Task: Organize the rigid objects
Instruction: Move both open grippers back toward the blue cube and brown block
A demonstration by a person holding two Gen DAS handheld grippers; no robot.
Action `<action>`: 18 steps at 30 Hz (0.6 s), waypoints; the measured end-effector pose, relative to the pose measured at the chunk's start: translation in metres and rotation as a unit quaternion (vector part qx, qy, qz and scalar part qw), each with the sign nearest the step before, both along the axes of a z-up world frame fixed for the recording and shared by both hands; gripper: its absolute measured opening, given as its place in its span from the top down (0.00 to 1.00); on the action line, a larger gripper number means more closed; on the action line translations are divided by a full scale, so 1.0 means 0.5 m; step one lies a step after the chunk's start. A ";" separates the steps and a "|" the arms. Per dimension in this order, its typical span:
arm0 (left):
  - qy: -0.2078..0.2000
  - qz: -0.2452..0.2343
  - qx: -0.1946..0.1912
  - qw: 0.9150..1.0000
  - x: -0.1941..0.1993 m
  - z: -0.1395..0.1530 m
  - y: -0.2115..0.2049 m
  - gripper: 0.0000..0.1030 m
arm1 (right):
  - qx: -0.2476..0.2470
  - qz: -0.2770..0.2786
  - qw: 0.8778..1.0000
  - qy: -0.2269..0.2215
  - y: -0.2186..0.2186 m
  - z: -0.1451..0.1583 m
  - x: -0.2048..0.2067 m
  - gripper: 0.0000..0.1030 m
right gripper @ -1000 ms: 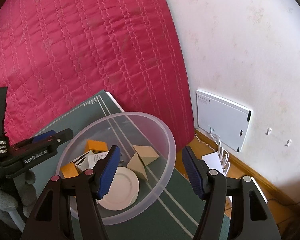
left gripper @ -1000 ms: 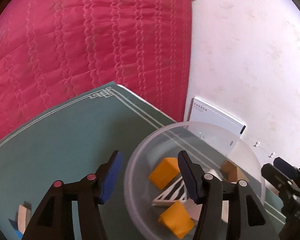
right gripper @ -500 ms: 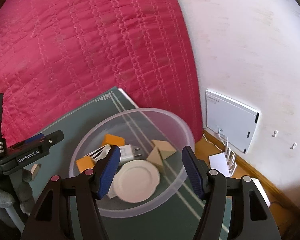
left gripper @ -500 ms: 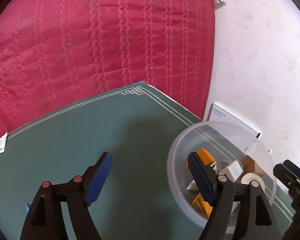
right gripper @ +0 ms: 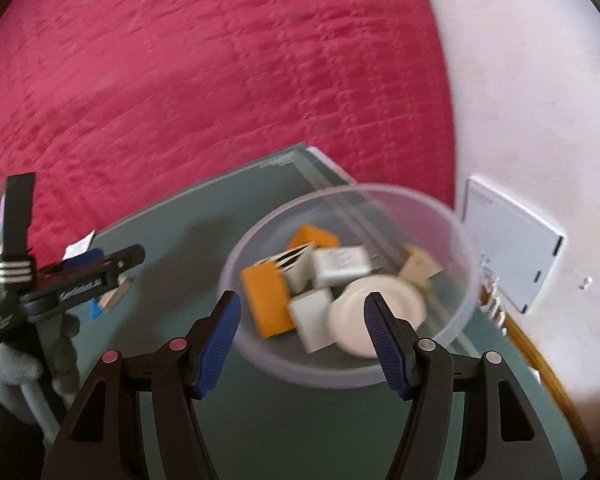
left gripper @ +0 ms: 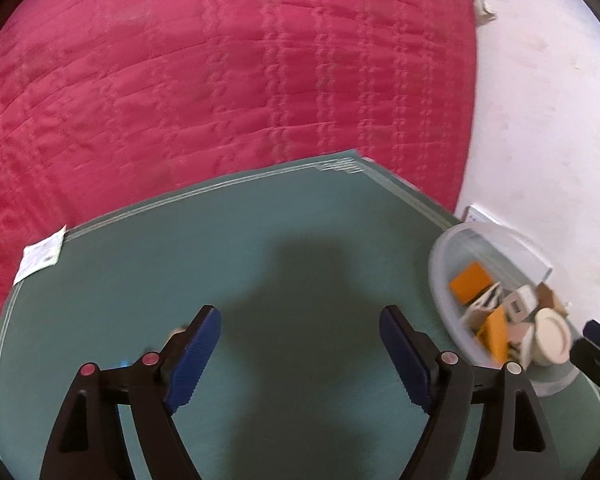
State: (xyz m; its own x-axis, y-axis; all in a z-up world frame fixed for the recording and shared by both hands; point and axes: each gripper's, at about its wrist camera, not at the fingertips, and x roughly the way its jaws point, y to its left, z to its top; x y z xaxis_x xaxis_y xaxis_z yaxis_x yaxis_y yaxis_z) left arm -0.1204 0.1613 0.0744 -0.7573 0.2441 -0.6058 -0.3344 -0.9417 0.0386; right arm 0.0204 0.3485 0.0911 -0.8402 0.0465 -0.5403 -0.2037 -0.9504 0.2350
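A clear plastic bowl (right gripper: 456, 300) stands on the green mat (right gripper: 284, 424); it also shows at the right edge of the left wrist view (left gripper: 444, 280). It holds orange blocks (right gripper: 266, 300), a white charger (right gripper: 340, 266), wooden wedges (right gripper: 418, 266) and a small white dish (right gripper: 380, 310). My right gripper (right gripper: 302, 332) is open and empty, its jaws wide apart over the bowl's near rim. My left gripper (left gripper: 300, 354) is open and empty above bare mat, left of the bowl. A wooden block (right gripper: 116, 294) and a blue piece (right gripper: 96, 310) lie on the mat beside the left gripper.
A red quilted bedspread (left gripper: 220, 80) lies beyond the mat. A white wall (right gripper: 540, 100) with a white panel (right gripper: 508, 240) is to the right. A paper label (left gripper: 40, 254) hangs at the mat's left edge. A wooden floor strip (right gripper: 540, 356) runs along the wall.
My left gripper has swung left, away from the bowl, out over bare mat. My right gripper has moved closer to the bowl. The pieces in the bowl have shifted.
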 end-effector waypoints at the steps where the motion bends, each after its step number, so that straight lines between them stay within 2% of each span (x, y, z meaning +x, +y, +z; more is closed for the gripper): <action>1: -0.003 0.007 0.000 1.000 0.000 -0.003 -0.015 0.18 | 0.002 0.007 1.000 -0.001 -0.009 -0.001 -0.001 0.37; 7: -0.008 0.042 -0.005 0.999 0.001 -0.012 -0.100 0.18 | 0.016 0.052 0.999 -0.005 -0.070 0.000 0.003 0.37; 10: -0.015 0.071 -0.029 0.997 -0.004 -0.024 -0.139 0.18 | 0.021 0.069 0.997 -0.007 -0.095 0.000 0.000 0.37; 18: -0.039 0.116 -0.019 0.992 -0.014 -0.054 -0.243 0.18 | 0.028 0.108 0.993 -0.028 -0.151 -0.012 -0.014 0.37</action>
State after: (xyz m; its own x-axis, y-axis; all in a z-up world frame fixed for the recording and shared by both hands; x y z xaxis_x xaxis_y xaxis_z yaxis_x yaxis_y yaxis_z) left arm -0.1272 0.0397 0.0472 -0.7408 0.0445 -0.6703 -0.1129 -0.9919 0.0589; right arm 0.0135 0.2732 0.0849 -0.8028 -0.1013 -0.5876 -0.0041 -0.9845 0.1754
